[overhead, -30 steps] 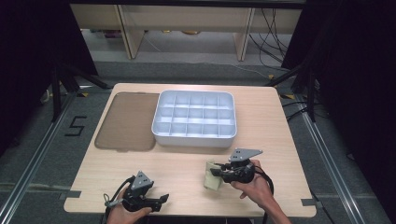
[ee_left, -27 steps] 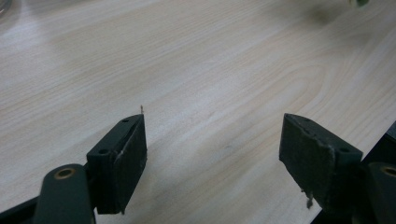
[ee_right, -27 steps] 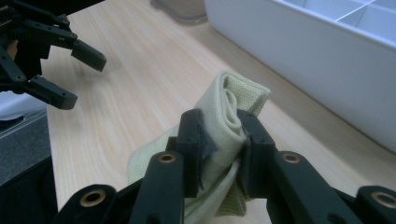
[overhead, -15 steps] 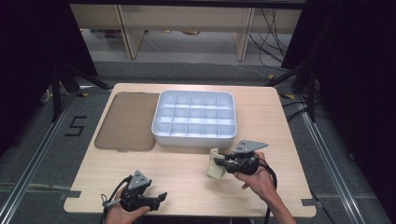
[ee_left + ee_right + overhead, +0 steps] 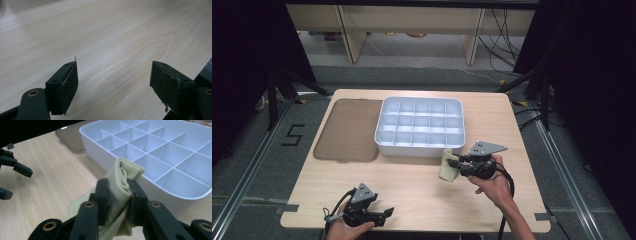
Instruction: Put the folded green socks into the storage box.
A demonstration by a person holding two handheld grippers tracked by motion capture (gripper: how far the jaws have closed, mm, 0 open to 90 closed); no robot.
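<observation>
Yellowish folded cloth (image 5: 125,182) is clamped between the two black jaws of the right gripper (image 5: 119,195). In the right gripper view the pads press on both sides of the fold, its upper end stands above the jaw tips, and a loose part hangs down on the left below them. In the high view the cloth (image 5: 448,168) is at the right near part of the table (image 5: 422,195), just beside the near right corner of the white divided tray (image 5: 419,126). I cannot tell if its lower edge touches the wood.

The right hand (image 5: 492,181) comes in from the near edge at the right, with the forearm slanted toward the far left. It holds the right gripper (image 5: 459,165) about level, pointing left, with the grey plate on top.

The left hand (image 5: 346,227) is at the near left edge of the table. It holds the left gripper (image 5: 384,215) low over the wood, pointing to the right. In the left gripper view its jaws stand wide apart with bare table (image 5: 105,37) between them.

A brown flat lid (image 5: 346,130) lies on the table, touching the left side of the tray. The compartments of the tray look empty.
</observation>
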